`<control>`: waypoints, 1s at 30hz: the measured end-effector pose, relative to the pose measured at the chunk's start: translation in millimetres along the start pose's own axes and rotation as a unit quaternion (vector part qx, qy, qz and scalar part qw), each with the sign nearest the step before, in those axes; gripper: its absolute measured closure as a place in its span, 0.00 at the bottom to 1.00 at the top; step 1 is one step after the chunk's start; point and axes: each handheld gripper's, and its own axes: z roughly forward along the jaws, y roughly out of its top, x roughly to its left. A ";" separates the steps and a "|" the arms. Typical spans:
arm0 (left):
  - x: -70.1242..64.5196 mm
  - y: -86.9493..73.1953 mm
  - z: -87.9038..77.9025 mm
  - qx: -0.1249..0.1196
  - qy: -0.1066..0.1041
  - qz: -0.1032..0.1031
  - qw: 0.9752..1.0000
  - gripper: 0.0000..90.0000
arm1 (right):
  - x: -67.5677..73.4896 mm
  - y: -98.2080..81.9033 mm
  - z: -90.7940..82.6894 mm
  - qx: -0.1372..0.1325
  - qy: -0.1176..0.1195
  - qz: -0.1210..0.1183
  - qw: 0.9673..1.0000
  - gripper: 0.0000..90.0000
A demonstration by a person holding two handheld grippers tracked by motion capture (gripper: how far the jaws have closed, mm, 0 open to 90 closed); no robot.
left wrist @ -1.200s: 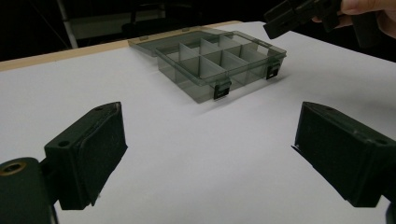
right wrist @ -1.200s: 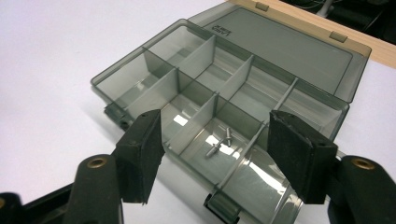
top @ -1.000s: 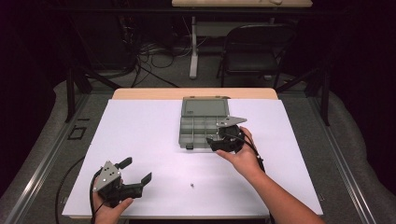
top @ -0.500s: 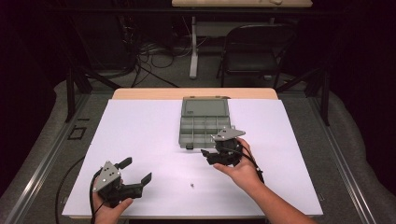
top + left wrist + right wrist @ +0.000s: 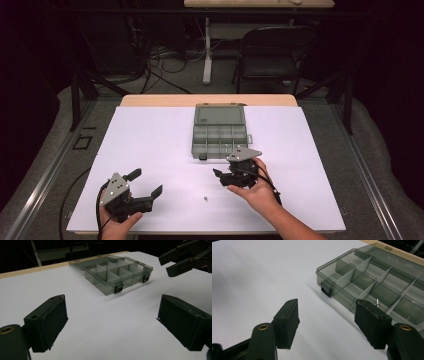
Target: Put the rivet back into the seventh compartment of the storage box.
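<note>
A grey see-through compartment box (image 5: pixel 220 134) lies in the middle of the white table with its lid folded back. My right gripper (image 5: pixel 220 176) hovers just in front of its near edge, pointing left, open with nothing between the jaws. In the right gripper view the open right gripper (image 5: pixel 327 307) frames bare table, and the box (image 5: pixel 372 280) lies to the right, with a small metal part (image 5: pixel 377 301) in a near compartment. A tiny screw (image 5: pixel 205 198) lies on the table before the right hand. My left gripper (image 5: pixel 146 183) rests open at the front left.
The left gripper view shows its open left gripper (image 5: pixel 112 307) over white table, the box (image 5: pixel 117 271) beyond and the other gripper (image 5: pixel 183 258) at the top right. A black chair (image 5: pixel 272 55) and cables stand behind the table. The table's front edge (image 5: pixel 200 232) is close to both hands.
My right hand has drawn back from the box's near right corner toward the person and slightly left, still open. The left hand has stayed in place.
</note>
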 end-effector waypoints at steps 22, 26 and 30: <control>-0.2 0.0 -0.1 -0.001 0.001 0.000 1.000 0.10 | 29.9 -32.3 16.0 0.015 0.045 0.007 0.999 0.55; -0.5 -0.1 0.2 -0.001 0.002 -0.001 1.000 0.10 | 34.9 -35.4 18.4 0.030 0.060 0.014 0.998 0.62; -1.0 -0.7 -0.6 -0.002 0.005 -0.007 1.000 0.10 | 42.4 -38.6 23.6 0.044 0.071 0.011 0.996 0.67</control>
